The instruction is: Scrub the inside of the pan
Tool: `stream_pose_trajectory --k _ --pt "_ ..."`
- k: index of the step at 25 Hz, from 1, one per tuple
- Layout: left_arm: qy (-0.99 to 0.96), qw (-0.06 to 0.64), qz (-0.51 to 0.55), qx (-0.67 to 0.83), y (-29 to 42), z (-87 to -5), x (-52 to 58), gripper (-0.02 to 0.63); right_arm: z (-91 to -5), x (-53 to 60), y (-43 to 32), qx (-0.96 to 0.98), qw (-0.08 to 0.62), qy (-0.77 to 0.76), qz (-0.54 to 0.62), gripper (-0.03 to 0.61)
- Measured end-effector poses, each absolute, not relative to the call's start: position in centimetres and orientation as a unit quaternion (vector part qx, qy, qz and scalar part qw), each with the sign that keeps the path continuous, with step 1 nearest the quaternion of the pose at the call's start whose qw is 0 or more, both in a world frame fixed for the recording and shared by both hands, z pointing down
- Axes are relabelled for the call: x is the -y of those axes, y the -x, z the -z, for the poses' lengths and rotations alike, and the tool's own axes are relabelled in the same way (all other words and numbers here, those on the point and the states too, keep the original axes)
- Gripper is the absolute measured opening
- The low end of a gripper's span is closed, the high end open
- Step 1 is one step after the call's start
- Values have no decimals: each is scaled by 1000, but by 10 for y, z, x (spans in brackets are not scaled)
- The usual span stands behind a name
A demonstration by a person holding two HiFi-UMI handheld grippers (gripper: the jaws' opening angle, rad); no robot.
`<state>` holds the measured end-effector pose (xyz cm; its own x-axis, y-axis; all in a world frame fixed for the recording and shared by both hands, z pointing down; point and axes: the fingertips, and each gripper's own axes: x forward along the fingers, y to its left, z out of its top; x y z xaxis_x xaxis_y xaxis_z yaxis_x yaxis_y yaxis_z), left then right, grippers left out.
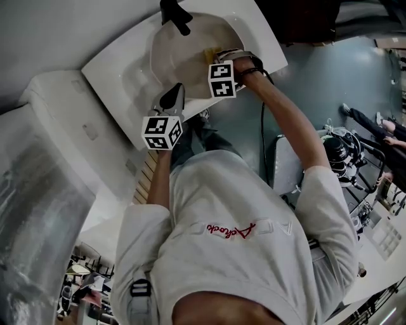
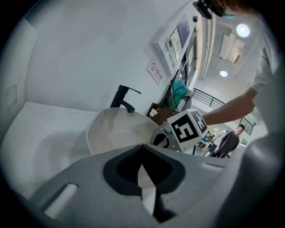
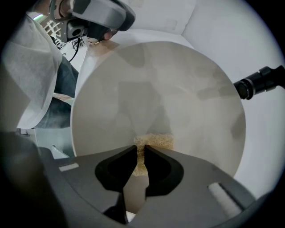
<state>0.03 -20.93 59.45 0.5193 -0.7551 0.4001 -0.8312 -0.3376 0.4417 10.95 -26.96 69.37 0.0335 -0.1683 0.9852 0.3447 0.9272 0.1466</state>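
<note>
A pale round pan (image 1: 181, 54) sits in the white sink (image 1: 114, 73). It fills the right gripper view as a cream disc (image 3: 169, 93). My right gripper (image 1: 217, 58) is over the pan's near side, shut on a yellow sponge (image 1: 210, 54). The sponge (image 3: 156, 141) is pressed against the pan's inner surface just beyond the jaws (image 3: 141, 151). My left gripper (image 1: 174, 96) reaches the pan's front-left edge. Its jaws (image 2: 142, 156) are closed with a thin white piece of the pan's edge (image 2: 146, 198) between them. The pan's bowl (image 2: 116, 133) lies ahead of it.
A black faucet (image 1: 174, 16) (image 2: 123, 99) (image 3: 258, 82) stands at the far side of the sink. A white fixture (image 1: 44, 165) is to the left. Equipment on a stand (image 1: 342, 152) and another person (image 1: 380, 127) are at the right.
</note>
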Motion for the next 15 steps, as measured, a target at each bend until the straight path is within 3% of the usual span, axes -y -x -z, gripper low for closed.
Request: stream_pose_trajectory --k 15 --pt "-819 300 -60 485 -4 -586 207 0 -692 217 -94 692 695 117 158 57"
